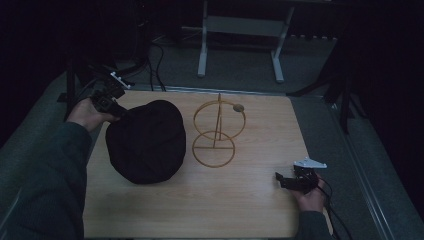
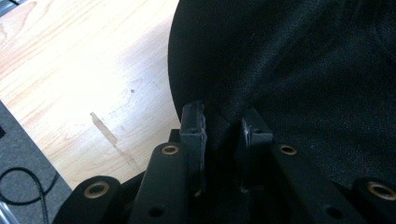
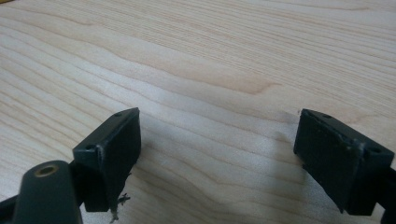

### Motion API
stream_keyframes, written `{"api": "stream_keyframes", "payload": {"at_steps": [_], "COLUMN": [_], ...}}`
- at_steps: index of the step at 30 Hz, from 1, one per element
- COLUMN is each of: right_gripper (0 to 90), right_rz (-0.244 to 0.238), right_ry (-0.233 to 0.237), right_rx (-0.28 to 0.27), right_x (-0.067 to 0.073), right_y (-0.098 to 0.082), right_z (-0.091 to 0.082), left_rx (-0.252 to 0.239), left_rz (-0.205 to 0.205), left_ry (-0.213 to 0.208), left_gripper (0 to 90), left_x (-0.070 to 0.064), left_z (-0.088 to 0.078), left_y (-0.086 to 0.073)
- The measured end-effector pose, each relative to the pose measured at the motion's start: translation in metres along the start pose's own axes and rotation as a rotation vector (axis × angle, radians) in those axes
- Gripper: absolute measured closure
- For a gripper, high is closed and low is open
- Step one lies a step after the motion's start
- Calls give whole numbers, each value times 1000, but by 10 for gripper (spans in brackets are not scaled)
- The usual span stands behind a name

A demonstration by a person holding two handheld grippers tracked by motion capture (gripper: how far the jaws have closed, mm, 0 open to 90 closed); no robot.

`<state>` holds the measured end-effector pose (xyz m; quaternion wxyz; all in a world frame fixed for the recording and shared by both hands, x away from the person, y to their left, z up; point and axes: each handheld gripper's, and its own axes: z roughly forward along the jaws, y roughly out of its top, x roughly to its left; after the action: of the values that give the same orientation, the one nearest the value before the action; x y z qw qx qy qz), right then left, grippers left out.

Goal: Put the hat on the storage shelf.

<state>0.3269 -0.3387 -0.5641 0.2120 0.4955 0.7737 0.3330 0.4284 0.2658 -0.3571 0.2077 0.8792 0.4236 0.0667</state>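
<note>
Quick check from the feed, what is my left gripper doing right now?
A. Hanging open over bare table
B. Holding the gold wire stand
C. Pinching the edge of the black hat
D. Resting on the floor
C: in the left gripper view, the left gripper has its jaws closed on a fold at the edge of the black hat.

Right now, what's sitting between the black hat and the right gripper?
Only bare tabletop. In the high view, the hat lies left, the right gripper near the right edge, with the wire stand farther back, off that line.
</note>
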Motion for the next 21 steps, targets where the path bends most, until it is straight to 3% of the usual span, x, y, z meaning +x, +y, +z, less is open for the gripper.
{"api": "stream_keyframes", "payload": {"at_steps": [3,14,17,21], "right_gripper": [149,149,149,149], "right_rz": [1,2,1,2], "right_ry": [1,0,0,0], "right_rx": [1,0,-1,-1], "right_x": [0,0,0,0], "right_y": [0,0,0,0], "right_z": [0,0,0,0], "left_rx": [16,5,11,4], "left_rz": [14,35,65,73], "left_ry": [8,0,4,5], "left_gripper": [754,751,751,752], "left_x": [-2,-8,-14,-17], "left_z": [-5,-17,-22,-25], "left_y": [6,19,27,31]}}
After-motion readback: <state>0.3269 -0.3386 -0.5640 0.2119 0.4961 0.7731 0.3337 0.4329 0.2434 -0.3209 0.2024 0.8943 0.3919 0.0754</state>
